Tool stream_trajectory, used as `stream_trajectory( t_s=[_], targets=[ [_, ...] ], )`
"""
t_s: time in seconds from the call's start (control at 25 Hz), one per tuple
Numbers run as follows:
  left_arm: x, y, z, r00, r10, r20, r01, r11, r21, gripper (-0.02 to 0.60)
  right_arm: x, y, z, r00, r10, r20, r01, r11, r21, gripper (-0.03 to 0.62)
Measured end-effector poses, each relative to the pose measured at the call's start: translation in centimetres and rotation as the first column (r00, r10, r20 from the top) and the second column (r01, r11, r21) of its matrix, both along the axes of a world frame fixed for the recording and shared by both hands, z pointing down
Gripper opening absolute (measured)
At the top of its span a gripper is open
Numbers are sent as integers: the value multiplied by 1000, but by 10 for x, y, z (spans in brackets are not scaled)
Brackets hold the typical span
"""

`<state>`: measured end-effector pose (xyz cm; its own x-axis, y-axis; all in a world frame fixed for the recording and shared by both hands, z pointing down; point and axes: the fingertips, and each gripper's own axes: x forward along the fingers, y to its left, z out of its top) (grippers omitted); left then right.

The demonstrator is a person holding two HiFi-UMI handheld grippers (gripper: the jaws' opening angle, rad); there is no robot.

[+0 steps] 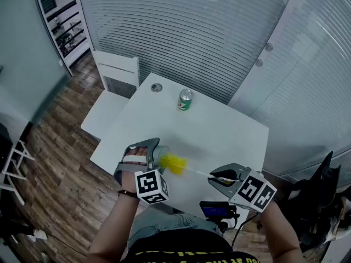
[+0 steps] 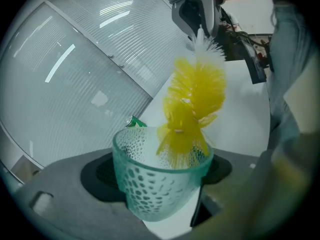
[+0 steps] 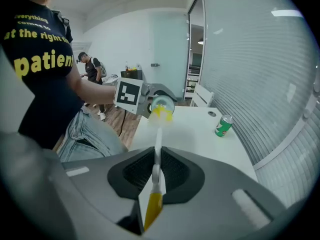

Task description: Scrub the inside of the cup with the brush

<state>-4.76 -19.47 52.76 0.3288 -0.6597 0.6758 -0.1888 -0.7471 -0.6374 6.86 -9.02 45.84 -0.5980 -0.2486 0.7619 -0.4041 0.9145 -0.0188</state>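
My left gripper (image 1: 147, 156) is shut on a translucent green dimpled cup (image 2: 152, 191), held on its side above the table's near edge with its mouth toward the right. The cup (image 1: 159, 156) fills the wide space between the jaws. My right gripper (image 1: 221, 178) is shut on the thin white handle (image 3: 156, 156) of a brush, whose yellow handle end sticks out behind the jaws. The yellow bristle head (image 2: 194, 101) has its tip just inside the cup's mouth, and most of the head is outside the rim. In the right gripper view the brush head (image 3: 161, 113) meets the cup (image 3: 163, 104) straight ahead.
A white table (image 1: 219, 130) lies below, with a green soda can (image 1: 185, 99) standing near its far edge and a small round grommet (image 1: 156, 87) at the far corner. A white chair (image 1: 112, 89) stands on the left. A person (image 3: 92, 69) stands far back on the wooden floor.
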Motion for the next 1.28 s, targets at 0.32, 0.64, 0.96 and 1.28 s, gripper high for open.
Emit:
stream_trajectory(
  t_s=[0.32, 0.64, 0.96, 1.28],
  targets=[
    [1, 2, 0, 1000, -6, 1, 6, 1000, -1, 417, -10, 3, -23, 997, -13, 71, 11, 1000, 28, 46],
    [5, 4, -5, 1000, -8, -17, 8, 1000, 11, 417, 11, -13, -14, 993, 86, 77, -90, 995, 48, 46],
    [2, 5, -12, 993, -54, -105, 54, 999, -3, 417, 9, 1, -5, 987, 67, 147, -66, 998, -8, 46],
    [-5, 0, -26, 971, -113, -210, 108, 994, -34, 417, 18, -3, -26, 970, 74, 231, -77, 997, 6, 46]
  ],
)
